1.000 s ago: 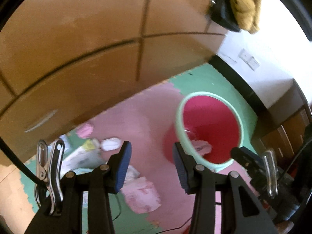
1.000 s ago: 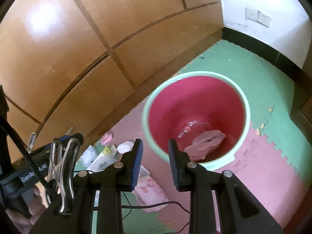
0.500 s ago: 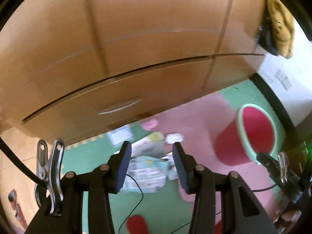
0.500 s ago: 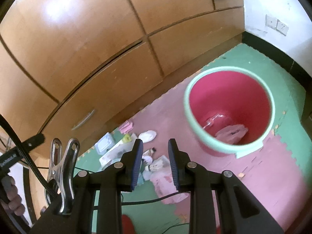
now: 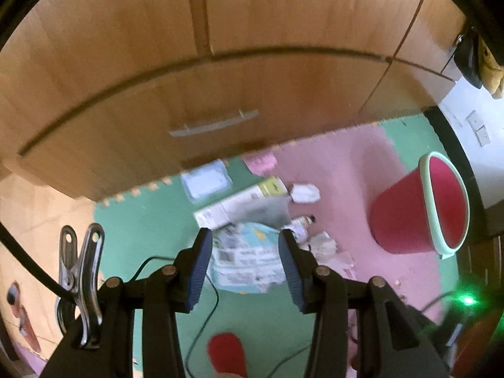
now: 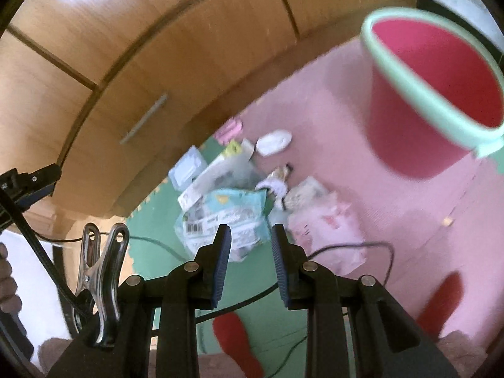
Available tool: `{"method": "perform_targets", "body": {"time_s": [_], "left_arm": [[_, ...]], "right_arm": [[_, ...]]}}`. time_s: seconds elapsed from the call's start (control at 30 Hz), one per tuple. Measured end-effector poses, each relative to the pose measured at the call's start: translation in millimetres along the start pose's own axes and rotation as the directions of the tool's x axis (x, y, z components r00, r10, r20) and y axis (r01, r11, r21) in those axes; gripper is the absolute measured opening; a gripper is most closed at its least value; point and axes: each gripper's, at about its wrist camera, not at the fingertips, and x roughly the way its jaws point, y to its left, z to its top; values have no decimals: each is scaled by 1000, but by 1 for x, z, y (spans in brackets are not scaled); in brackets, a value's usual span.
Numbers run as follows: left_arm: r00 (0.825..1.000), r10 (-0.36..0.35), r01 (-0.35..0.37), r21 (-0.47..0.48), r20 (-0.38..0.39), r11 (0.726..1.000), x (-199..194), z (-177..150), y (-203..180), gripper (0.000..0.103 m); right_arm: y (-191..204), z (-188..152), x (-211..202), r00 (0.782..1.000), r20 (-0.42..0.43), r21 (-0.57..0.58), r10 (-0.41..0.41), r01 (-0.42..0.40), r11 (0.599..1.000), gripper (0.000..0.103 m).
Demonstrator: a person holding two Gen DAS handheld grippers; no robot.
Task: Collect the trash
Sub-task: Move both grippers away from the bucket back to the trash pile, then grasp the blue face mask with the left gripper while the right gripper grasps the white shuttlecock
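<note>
Left wrist view: left gripper [image 5: 242, 263] fingers spread, empty, above the crumpled printed bag [image 5: 244, 260] on the green floor mat [image 5: 148, 217]; red bin [image 5: 419, 208] stands to the right.

Right wrist view: right gripper [image 6: 249, 263] fingers parted, empty, over the same trash pile [image 6: 242, 189]; bin upper right.

We have both grippers pointing steeply down, empty. Left gripper [image 5: 242, 261] jaws part-open, wider gap. Right gripper [image 6: 251, 258] jaws narrower, still apart. Fingers [image 6: 6, 286] visible at left edge.
</note>
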Motion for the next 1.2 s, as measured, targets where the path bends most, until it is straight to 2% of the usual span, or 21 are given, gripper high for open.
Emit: {"method": "perform_targets", "body": {"time_s": [0.2, 0.43, 0.57, 0.7, 0.87, 1.03, 1.2], "left_arm": [[998, 1, 0, 11, -61, 1000, 44, 6, -10, 45], [996, -4, 6, 26, -95, 1000, 88, 26, -15, 45], [994, -16, 21, 51, -107, 998, 114, 40, -26, 45], [983, -70, 87, 93, -169, 992, 144, 51, -44, 46], [974, -70, 103, 148, -215, 984, 180, 60, -59, 46], [969, -55, 101, 184, -240, 978, 217, 58, -62, 45], [956, -75, 133, 192, -282, 972, 249, 50, -67, 45]], "right_arm": [[-11, 1, 61, 998, -70, 68, -2, 6, 998, 28], [-26, 10, 110, 995, -94, 190, 30, -12, 982, 29], [-34, 14, 142, 993, -107, 289, 57, -24, 957, 34], [-48, 14, 175, 990, -137, 391, 41, 16, 920, 39], [-66, 17, 197, 989, -145, 442, -9, 73, 894, 40], [-82, 23, 213, 990, -137, 488, -24, 89, 868, 43], [-84, 27, 222, 992, -122, 478, -42, 96, 873, 43]]}}
